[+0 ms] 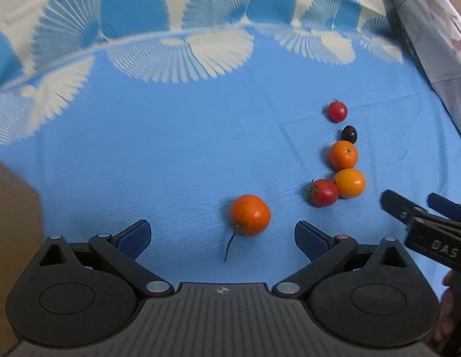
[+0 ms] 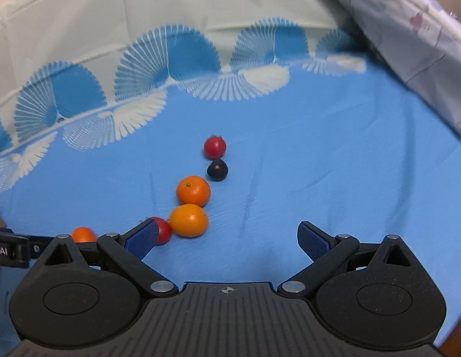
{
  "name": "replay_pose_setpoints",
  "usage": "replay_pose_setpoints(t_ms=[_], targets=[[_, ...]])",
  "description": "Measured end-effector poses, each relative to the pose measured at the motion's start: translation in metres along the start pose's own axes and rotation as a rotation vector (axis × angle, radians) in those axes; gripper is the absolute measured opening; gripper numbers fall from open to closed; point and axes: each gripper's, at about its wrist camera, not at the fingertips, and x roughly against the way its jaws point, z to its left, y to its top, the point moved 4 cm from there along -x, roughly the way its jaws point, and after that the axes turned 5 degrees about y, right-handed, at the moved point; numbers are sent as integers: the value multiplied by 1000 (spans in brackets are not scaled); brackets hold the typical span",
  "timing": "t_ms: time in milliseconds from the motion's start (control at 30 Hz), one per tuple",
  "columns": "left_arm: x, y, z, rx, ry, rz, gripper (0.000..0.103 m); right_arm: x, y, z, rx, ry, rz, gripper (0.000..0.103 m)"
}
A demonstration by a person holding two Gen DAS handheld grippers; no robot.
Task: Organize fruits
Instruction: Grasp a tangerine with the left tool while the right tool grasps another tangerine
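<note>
An orange fruit with a long dark stem lies on the blue cloth just ahead of my left gripper, which is open with nothing between its fingers. To its right sit a red tomato, two oranges, a dark plum and a second tomato. In the right wrist view the same row runs from the far tomato through the plum and the oranges. My right gripper is open and empty, its left finger partly hiding the near tomato.
A blue cloth with white fan patterns covers the surface. A pale patterned fabric hangs at the right. A brown box edge stands at the left. The right gripper shows at the left view's right edge.
</note>
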Motion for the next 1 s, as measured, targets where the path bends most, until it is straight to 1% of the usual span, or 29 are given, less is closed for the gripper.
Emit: replay_pose_setpoints(t_ms=[67, 167, 233, 267, 333, 467, 600, 633, 667, 700, 733, 767, 800, 833, 933, 1000], targets=[[-15, 3, -2, 5, -7, 14, 103, -22, 0, -1, -3, 9, 23, 99], [-33, 5, -4, 5, 2, 32, 103, -45, -1, 2, 10, 14, 46, 99], [-42, 6, -2, 5, 8, 45, 103, -58, -2, 5, 19, 14, 56, 99], [-46, 6, 0, 6, 14, 53, 103, -63, -1, 5, 18, 8, 44, 100], [-53, 4, 4, 8, 21, 67, 103, -66, -1, 4, 25, 10, 19, 102], [-53, 4, 6, 2, 21, 53, 103, -71, -3, 2, 46, -1, -13, 102], [-54, 6, 4, 2, 25, 56, 103, -72, -6, 4, 83, -11, -7, 101], [-53, 7, 4, 8, 22, 52, 102, -71, -8, 6, 100, -11, -5, 97], [-51, 8, 4, 17, 14, 43, 96, -69, -10, 8, 124, -10, -7, 91], [-48, 8, 4, 25, -5, 35, 89, -67, -12, 11, 147, -6, -11, 74], [-45, 9, 3, 29, -34, 23, 71, -64, -13, 15, 180, -1, -13, 52], [-41, 10, 1, 25, -70, 14, 45, -62, -13, 19, 202, 16, -13, 40], [-37, 11, -1, 19, -109, 18, 40, -59, -13, 23, 215, 27, -6, 36], [-35, 11, -4, 16, -113, 23, 40, -57, -13, 26, 219, 20, 1, 36], [-24, 8, -8, -20, -90, -3, 40, -51, -12, 26, 165, 49, 2, 36], [-16, 6, -6, -17, -93, -1, 40, -42, -8, 24, 128, 53, -14, 36]])
